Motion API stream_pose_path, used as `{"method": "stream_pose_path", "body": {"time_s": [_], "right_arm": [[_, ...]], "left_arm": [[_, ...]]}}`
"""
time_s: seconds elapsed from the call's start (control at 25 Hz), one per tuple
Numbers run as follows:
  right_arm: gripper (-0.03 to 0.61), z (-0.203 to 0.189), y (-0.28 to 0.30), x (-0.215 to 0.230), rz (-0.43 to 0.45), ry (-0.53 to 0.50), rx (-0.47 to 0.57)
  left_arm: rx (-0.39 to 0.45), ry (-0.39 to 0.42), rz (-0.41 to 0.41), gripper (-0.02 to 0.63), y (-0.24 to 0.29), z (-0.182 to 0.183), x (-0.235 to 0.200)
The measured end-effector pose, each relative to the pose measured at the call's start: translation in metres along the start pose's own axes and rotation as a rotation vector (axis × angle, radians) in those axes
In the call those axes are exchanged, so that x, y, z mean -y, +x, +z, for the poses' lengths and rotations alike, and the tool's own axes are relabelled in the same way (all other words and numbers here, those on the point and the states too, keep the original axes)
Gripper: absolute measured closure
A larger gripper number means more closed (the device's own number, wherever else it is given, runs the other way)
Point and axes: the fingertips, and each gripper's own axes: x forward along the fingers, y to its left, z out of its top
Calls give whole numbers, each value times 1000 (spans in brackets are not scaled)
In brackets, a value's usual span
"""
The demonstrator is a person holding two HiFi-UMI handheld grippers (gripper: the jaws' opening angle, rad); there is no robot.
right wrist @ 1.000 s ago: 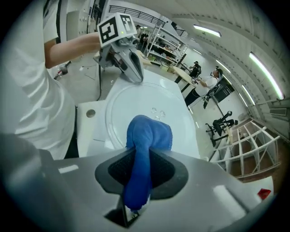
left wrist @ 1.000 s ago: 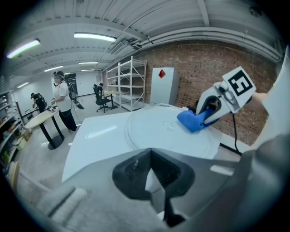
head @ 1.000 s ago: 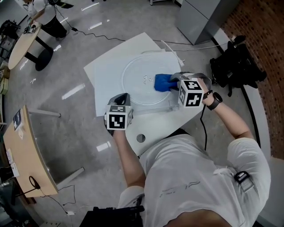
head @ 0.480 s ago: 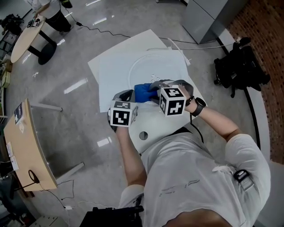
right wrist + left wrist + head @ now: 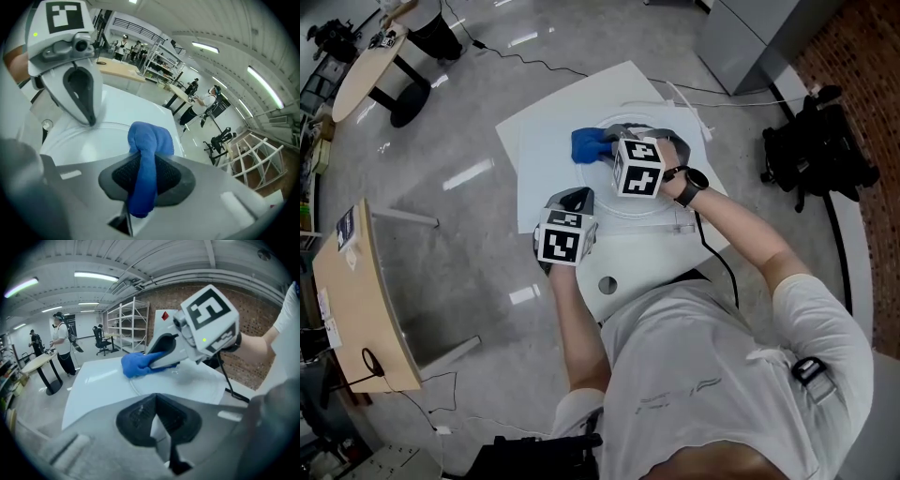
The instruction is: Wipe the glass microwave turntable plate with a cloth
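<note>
I count 2 tongs, 1 cloth, 1 plate and 1 white sheet on 1 desk.

R tongs [image 5: 607, 150] are clamped on the blue cloth [image 5: 149, 140]. A fold runs back between the two dark pads and the rest bunches out in front of the tips. In the head view the cloth sits on the far-left part of the glass turntable plate [image 5: 630, 206], w/ the R tongs reaching in from the right.

L tongs [image 5: 578, 195] are narrow, pads all but together, and I see nothing gripped between them. From the R gripper view their tip points down at the plate's near rim. I can't tell if it presses on the glass.

The plate is clear and round and lies flat on the white sheet [image 5: 539, 155]. That sheet covers most of the white desk [image 5: 633, 267], which has 1 round hole near my side.

There are 2 marker cubes, one per gripper. A watch is on the R wrist.

Off the desk I see 1 black bag [image 5: 820, 141] on the floor to the right and 1 wooden-topped table [image 5: 356, 309] to the left. At top left is 1 round table w/ a person beside it.
</note>
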Motion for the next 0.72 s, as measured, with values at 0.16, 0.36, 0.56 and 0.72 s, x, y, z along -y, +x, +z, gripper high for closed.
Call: {"method": "stream_pose_path", "body": {"time_s": [0.16,0.36,0.56,0.72], "right_arm": [[500,-22,6,38,-73,25,-46],[500,-81,-13,64,-137,41,-148],[497,-132,-54,54,-113,93,-184],[492,-144,-87,9,-22,134,-190]], "left_arm": [[3,-7,9,612,0,-1,-1],[5,6,14,612,-3,1,1],[16,25,28,612,-4,4,0],[11,30,35,612,-7,4,1]]}}
